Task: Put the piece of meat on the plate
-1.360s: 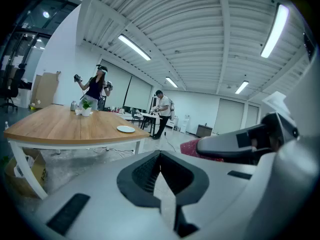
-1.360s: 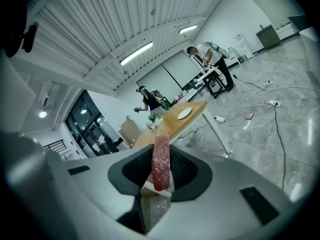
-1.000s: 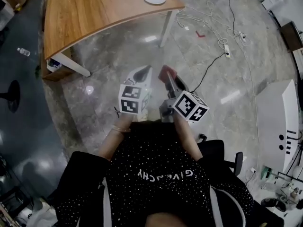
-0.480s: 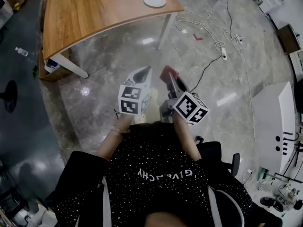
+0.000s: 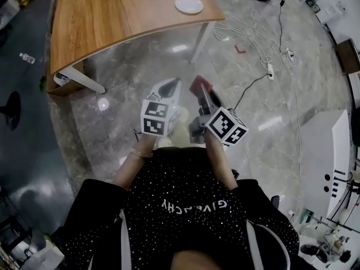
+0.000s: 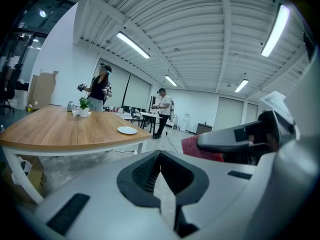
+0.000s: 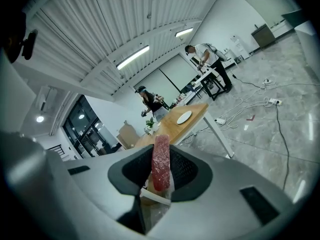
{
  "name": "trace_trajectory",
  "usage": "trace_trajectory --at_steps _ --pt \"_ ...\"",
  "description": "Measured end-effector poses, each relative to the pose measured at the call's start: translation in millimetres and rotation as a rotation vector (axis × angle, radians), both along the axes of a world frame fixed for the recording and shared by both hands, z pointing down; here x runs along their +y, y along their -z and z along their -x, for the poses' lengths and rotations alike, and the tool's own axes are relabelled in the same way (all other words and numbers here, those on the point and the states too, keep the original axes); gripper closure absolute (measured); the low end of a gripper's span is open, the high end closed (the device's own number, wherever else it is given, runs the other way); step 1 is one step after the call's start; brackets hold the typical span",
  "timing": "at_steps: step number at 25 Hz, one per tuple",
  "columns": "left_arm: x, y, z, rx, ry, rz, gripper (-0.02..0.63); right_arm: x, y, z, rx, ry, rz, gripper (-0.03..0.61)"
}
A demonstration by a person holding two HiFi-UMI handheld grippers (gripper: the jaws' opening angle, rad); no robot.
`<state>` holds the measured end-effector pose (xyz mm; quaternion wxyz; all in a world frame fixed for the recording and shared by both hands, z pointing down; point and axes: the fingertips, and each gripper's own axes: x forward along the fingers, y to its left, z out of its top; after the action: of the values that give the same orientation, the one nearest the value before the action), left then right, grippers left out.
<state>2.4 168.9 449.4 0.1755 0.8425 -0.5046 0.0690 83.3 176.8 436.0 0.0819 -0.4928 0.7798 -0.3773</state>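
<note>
Right gripper view | piece of meat (image 7: 161, 161) | clamped between fingers (image 7: 184, 171)

The plate (image 5: 188, 4) and table (image 5: 112, 16) have drawn slightly nearer.

We see a red piece of meat (image 7: 160, 161), a white plate (image 5: 188, 4), a brown wood-grain table (image 5: 112, 10) and a grey marbled floor (image 5: 140, 66).

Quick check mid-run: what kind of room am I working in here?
Probably an open lab or office workspace: a wooden table, loose cables and a power strip on the polished floor, strip lights overhead.
</note>
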Motion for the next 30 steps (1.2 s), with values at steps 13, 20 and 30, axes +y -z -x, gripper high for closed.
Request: trace_trajectory --at_steps 13,20,30 --pt "-116 2 -9 0.019 0.033 -0.007 0.603 -121 -3 0 0.024 0.08 0.02 0.48" --pt "-166 3 -19 0.009 0.048 -0.017 0.603 -173 -2 -12 0.053 0.089 0.005 0.48" --pt "-210 -12 -34 0.009 0.065 0.002 0.603 -219 -14 -22 0.06 0.129 0.019 0.48"
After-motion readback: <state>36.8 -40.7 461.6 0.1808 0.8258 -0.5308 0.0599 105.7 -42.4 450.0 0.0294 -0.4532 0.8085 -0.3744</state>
